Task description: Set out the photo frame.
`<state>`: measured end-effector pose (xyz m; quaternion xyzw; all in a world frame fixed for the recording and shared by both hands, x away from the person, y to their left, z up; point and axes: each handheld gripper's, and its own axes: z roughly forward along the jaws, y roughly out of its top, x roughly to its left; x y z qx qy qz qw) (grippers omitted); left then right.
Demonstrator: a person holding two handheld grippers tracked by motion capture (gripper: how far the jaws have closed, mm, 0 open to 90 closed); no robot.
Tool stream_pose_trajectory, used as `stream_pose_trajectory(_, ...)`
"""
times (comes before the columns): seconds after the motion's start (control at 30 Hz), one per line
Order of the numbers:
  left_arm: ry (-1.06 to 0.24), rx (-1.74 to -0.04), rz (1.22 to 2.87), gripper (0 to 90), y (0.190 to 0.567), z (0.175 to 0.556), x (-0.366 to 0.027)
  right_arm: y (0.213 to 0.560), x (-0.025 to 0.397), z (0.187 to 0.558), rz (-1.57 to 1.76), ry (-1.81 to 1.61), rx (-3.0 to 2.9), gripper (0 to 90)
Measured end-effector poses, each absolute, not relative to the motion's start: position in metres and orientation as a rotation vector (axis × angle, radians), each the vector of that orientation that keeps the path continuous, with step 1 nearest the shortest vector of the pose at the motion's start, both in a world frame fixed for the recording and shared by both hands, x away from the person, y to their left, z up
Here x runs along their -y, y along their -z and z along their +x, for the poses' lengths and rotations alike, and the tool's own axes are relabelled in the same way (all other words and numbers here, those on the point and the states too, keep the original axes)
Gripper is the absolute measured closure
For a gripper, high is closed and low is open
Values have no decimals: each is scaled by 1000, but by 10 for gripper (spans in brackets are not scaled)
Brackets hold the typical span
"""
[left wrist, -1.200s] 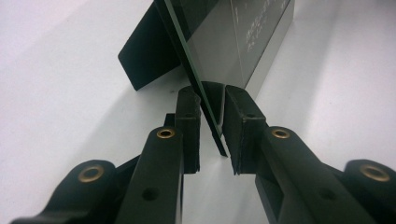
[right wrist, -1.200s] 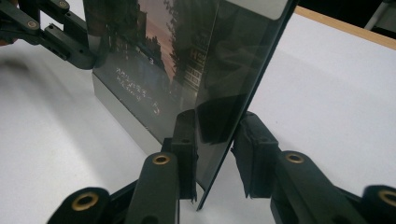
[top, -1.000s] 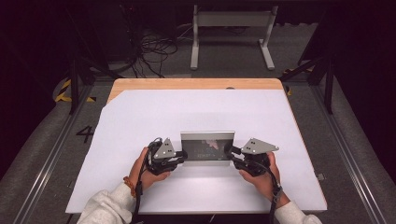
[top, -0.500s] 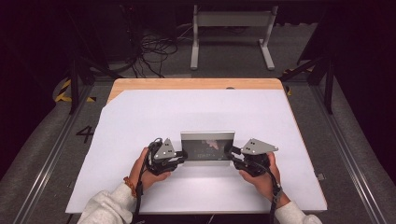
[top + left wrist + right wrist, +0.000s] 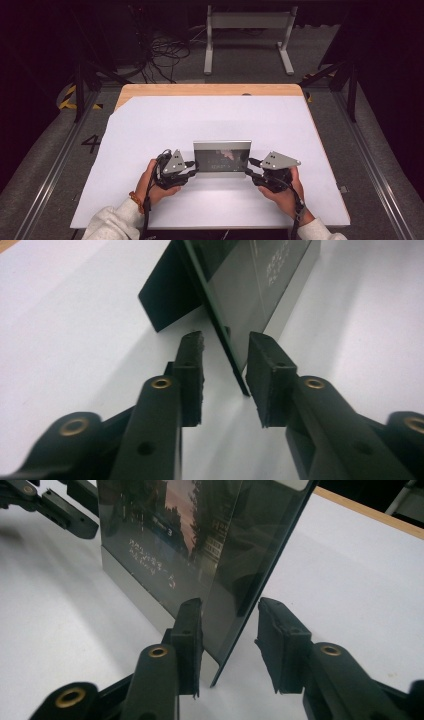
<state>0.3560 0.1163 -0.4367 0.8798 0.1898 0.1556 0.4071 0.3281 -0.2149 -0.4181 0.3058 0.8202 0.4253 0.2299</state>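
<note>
Item: picture frame (image 5: pixel 222 156), glass-fronted, upright on its lower edge near the front middle of the desk (image 5: pixel 150 130); dark photograph with small pale lettering behind the glass, pale grey band along the bottom; black prop (image 5: pixel 167 295) at the back, foot resting on the white sheet (image 5: pixel 280 120).

Left tool (image 5: pixel 187 172): held in the left hand (image 5: pixel 152 182) at the frame's left end; jaws apart, one on either side of the glass edge, neither pad pressed to it; in the left gripper view (image 5: pixel 225 372) the near corner of the frame between the two pads, closer to the right-hand one, a clear gap on the other side; grey three-cornered plate on top.

Right tool (image 5: pixel 252 175): held in the right hand (image 5: pixel 285 192) at the frame's right end; jaws apart, straddling the glass edge; in the right gripper view (image 5: pixel 227 630) one pad just beside the front face of the glass, the other well off the back edge; whether the nearer pad touches cannot be told; left tool seen far off at the upper left of that view.

Surface: white sheet over most of the desk, wooden rim bare along the far edge and far left corner.

Containers: no box, tray or bin among the listed things; frame itself the sole holder, contents the dark photograph under glass.

Surroundings: grey floor (image 5: pixel 50 165) with a painted numeral at the left; tangle of black cables (image 5: pixel 165 55) and a pale metal stand (image 5: pixel 247 35) beyond the desk; pale sleeves at the bottom edge of the high view.
</note>
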Motion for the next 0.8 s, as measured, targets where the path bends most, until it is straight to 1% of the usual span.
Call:
stream_pose_trajectory(0.07,-398,-480,2216,666,436,353,-120,418,216,325,834,-1160,-2258,605)
stream_pose_trajectory(0.37,-408,-502,2196,597,436,340,-133,418,220,315,783,-1110,-2274,539)
stream_pose_trajectory(0.53,-414,-520,2197,534,439,334,-141,420,223,308,752,-1069,-2292,496)
stream_pose_trajectory(0.63,-435,-537,2215,468,441,329,-145,422,227,304,744,-1047,-2303,470)
stream_pose_trajectory(0.73,-440,-541,2229,451,444,324,-150,425,231,302,748,-1044,-2308,434)
stream_pose_trajectory(0.8,-440,-542,2237,416,445,321,-153,427,233,301,752,-1033,-2304,407)
